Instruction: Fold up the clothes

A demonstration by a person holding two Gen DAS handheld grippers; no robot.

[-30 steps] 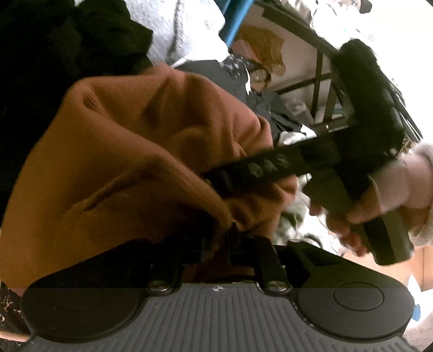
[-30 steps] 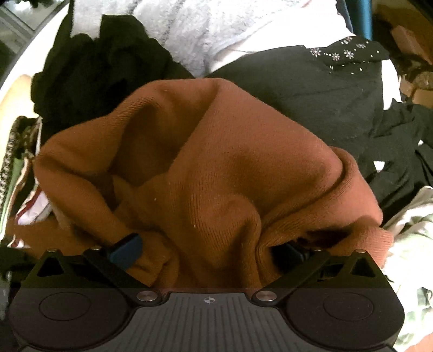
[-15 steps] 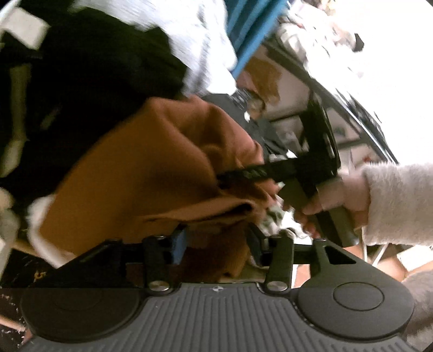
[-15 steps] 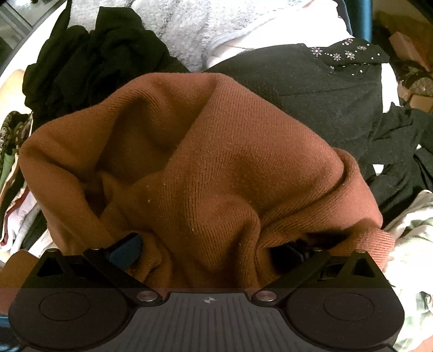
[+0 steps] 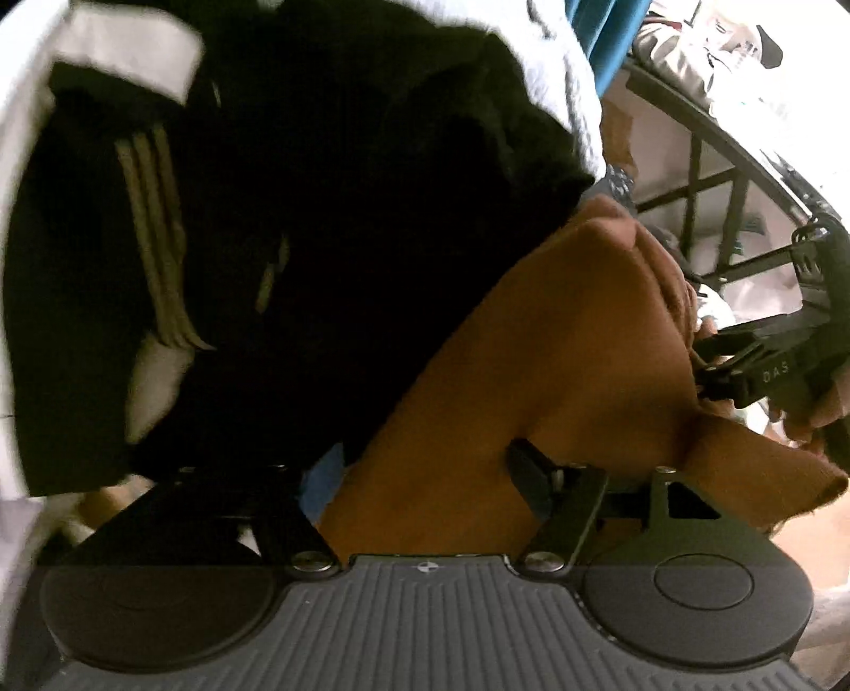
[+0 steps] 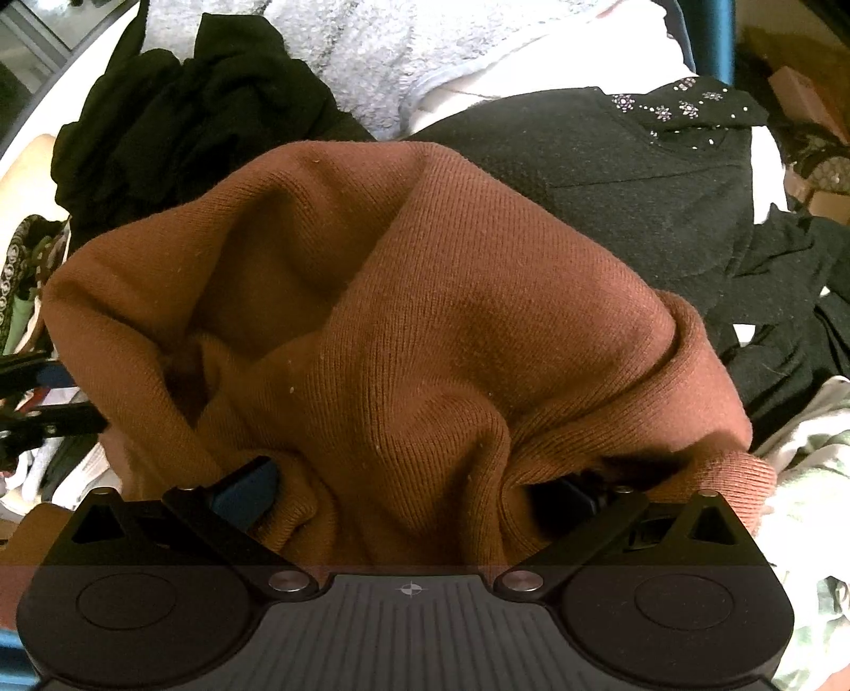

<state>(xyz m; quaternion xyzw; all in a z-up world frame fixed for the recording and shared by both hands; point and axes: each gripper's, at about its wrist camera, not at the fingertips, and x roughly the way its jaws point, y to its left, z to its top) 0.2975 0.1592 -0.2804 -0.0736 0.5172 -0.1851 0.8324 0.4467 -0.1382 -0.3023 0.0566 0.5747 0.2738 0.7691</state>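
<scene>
A rust-brown knit sweater (image 6: 425, 319) lies bunched on a heap of clothes. My right gripper (image 6: 409, 494) is shut on a thick fold of it, and the cloth covers most of both fingers. In the left wrist view the sweater (image 5: 558, 372) fills the lower right. My left gripper (image 5: 425, 478) is opening, its jaws wide; the sweater's edge runs between them and the pads do not press it. The right gripper (image 5: 744, 367) shows at the right edge of that view, gripping the sweater's far side, with a hand (image 5: 829, 409) behind it.
A black garment with pale stripes (image 5: 159, 239) lies left of the sweater. A dark grey top with beaded flowers (image 6: 637, 175), black clothes (image 6: 186, 117) and a white fleece (image 6: 372, 48) lie behind it. A dark metal frame (image 5: 717, 202) stands at the right.
My left gripper let go of the sweater, spread its jaws and slid left along the sweater toward the black striped garment. The right gripper kept still, holding its fold.
</scene>
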